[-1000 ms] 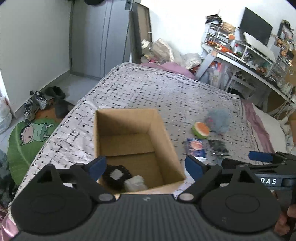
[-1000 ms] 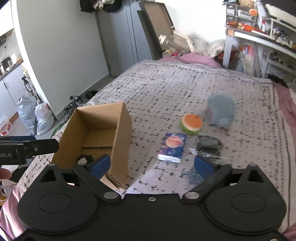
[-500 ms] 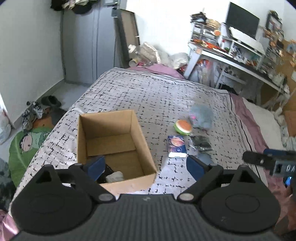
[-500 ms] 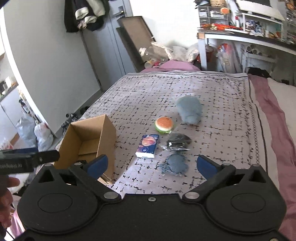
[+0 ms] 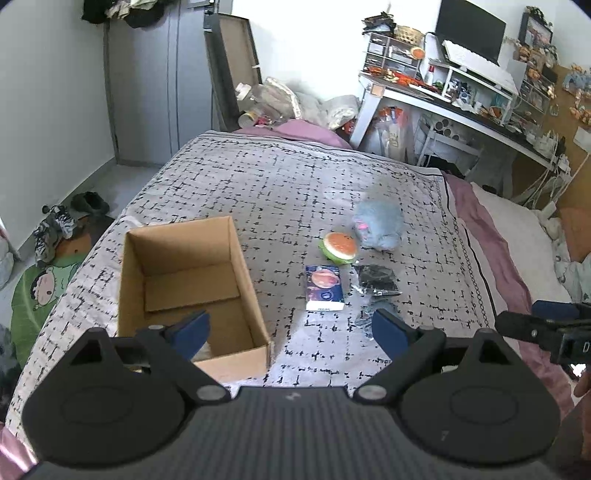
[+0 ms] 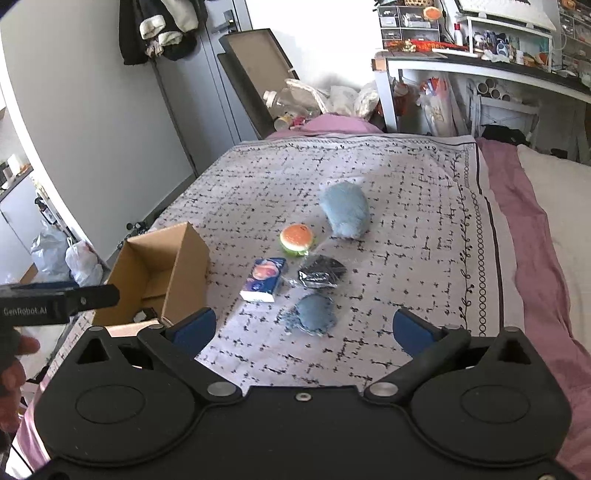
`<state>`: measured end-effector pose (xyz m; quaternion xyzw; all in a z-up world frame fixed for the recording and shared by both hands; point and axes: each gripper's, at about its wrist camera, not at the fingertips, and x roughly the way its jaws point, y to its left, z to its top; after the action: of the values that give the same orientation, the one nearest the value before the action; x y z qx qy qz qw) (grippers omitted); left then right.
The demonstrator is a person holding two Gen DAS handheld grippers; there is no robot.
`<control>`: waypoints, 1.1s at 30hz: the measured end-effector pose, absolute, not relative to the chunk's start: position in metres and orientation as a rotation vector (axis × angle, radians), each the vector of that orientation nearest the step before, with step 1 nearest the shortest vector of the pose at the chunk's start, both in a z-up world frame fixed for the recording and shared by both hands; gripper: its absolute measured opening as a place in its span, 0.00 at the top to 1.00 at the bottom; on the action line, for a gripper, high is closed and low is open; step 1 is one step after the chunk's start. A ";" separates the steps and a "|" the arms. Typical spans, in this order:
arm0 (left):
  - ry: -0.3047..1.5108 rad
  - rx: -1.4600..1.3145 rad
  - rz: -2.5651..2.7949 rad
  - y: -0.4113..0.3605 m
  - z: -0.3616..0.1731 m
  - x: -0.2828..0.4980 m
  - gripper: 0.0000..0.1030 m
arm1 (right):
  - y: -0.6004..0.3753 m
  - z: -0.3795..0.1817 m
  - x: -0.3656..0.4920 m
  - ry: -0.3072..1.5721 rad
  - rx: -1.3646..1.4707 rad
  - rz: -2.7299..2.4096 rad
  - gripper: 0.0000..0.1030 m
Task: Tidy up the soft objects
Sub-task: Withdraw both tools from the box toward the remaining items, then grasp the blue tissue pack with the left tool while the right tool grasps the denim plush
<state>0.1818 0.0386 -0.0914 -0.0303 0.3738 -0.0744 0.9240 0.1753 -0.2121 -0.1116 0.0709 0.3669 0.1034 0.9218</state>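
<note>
Cardboard box (image 5: pixel 184 280): open-topped, on the left part of the bedspread (image 5: pixel 280 184). Its near end is screened by the left gripper (image 5: pixel 291 328); the right wrist view shows only a dark item (image 6: pixel 144 314) low inside, too small to identify.

Soft items, all on the bedspread to the right of the box and well apart from it:
- Blue plush toy (image 6: pixel 345 214), farthest, face not legible.
- Burger-shaped squishy (image 6: pixel 296 239), just beside the plush.
- Blue packet (image 6: pixel 264 283), flat, printed picture uppermost.
- Black item in clear wrap (image 6: pixel 320 275), contents unclear.
- Blue-grey fabric piece (image 6: pixel 314 314), nearest; in the left wrist view mostly hidden behind the left gripper's finger.

Left gripper: jaws spread wide, empty, raised above the box's near edge.
Right gripper (image 6: pixel 303 328): jaws spread wide, empty, raised above the fabric piece.

Surroundings: cluttered desk (image 5: pixel 461 107), monitor (image 5: pixel 471 27), shoes (image 5: pixel 55 225) on the floor.
</note>
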 end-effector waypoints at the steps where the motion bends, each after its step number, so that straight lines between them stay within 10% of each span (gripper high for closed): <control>1: 0.767 -0.062 -0.157 0.036 -0.092 0.183 0.09 | -0.214 -0.113 0.176 0.754 0.147 0.210 0.00; 33: 0.878 -0.010 -0.270 -0.022 -0.159 0.287 0.12 | -0.212 -0.177 0.241 0.880 0.212 0.155 0.19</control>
<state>0.2869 -0.0222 -0.1585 -0.0050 0.4237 -0.1305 0.8964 0.2412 -0.2123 -0.1765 0.1024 0.4246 0.0747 0.8965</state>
